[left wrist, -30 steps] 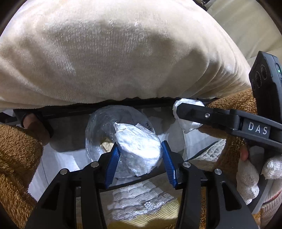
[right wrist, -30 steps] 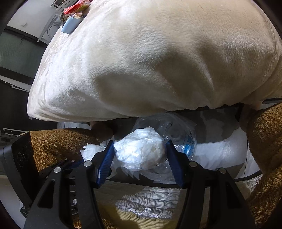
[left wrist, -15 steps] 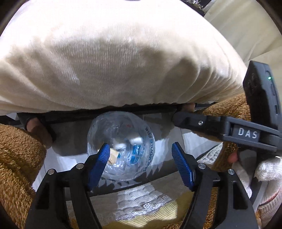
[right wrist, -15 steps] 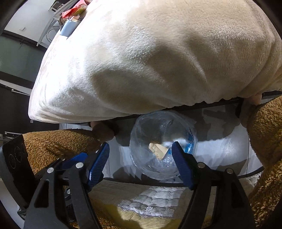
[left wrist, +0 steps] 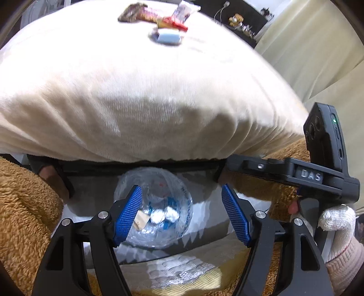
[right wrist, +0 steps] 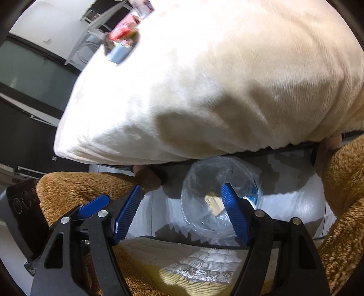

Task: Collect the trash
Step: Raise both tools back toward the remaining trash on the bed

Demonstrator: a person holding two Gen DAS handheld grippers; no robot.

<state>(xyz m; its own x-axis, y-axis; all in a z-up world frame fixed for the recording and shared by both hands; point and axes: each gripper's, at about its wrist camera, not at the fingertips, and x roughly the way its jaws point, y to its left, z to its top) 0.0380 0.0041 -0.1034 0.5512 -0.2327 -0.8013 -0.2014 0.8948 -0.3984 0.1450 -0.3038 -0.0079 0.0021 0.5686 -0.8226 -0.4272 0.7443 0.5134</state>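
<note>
A clear plastic bag [left wrist: 159, 182] sits mouth-up in a white bin with a black rim [left wrist: 141, 167], below a cream cushion. Two white crumpled wads [left wrist: 163, 215] and a tan scrap [left wrist: 142, 222] lie in the bag. My left gripper [left wrist: 180, 188] hangs open above the bag with nothing between its blue pads. My right gripper [right wrist: 182, 187] is also open and empty, up and left of the bag [right wrist: 211, 177]. In the left wrist view one of its fingers [left wrist: 250, 165] reaches in from the right. More wrappers [left wrist: 159, 20] and a pale blue packet [left wrist: 169, 37] lie on top of the cushion.
The big cream cushion [left wrist: 159, 91] overhangs the bin's far side. A person's bare hands in brown fleece sleeves [left wrist: 25, 205] hold the rim at both ends [right wrist: 147, 179]. A white-gloved hand [left wrist: 336, 218] grips the right tool. A yellow and white lace cloth [right wrist: 200, 261] lies in front.
Both grippers opened and let go of their white wads, which dropped into the clear bag. Both then rose and tilted up, so the wrappers on the cushion top came into view.
</note>
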